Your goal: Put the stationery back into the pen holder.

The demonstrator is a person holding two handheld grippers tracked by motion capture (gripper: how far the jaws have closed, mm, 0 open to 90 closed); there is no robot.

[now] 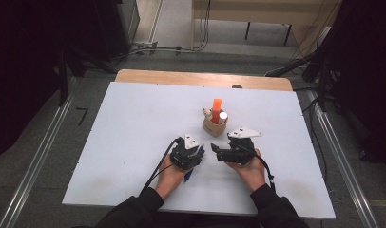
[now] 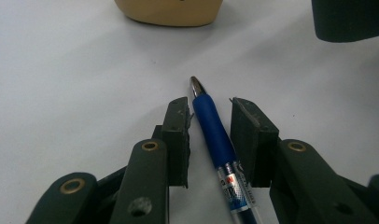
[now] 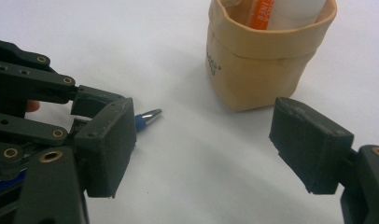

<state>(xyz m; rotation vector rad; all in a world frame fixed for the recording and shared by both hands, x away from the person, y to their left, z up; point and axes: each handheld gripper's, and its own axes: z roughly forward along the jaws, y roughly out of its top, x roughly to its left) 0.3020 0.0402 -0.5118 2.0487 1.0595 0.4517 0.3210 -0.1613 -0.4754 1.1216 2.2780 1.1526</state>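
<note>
The left gripper [image 2: 210, 116] has its jaws drawn in close on either side of a blue pen [image 2: 216, 140] lying flat on the white worktop [image 1: 134, 133], a thin gap still showing on each side of the barrel, its silver tip poking out past the pads. The right gripper [image 3: 197, 154] stands just beside it with jaws spread wide and nothing between them; a tan pouch [image 3: 257, 65] holding markers stands near, beyond both

One blue pen [image 2: 214, 135], one tan holder [image 1: 215, 126] with two markers [image 1: 216, 110], two handheld tools [image 1: 197, 153], one white table [image 1: 134, 123]
</note>
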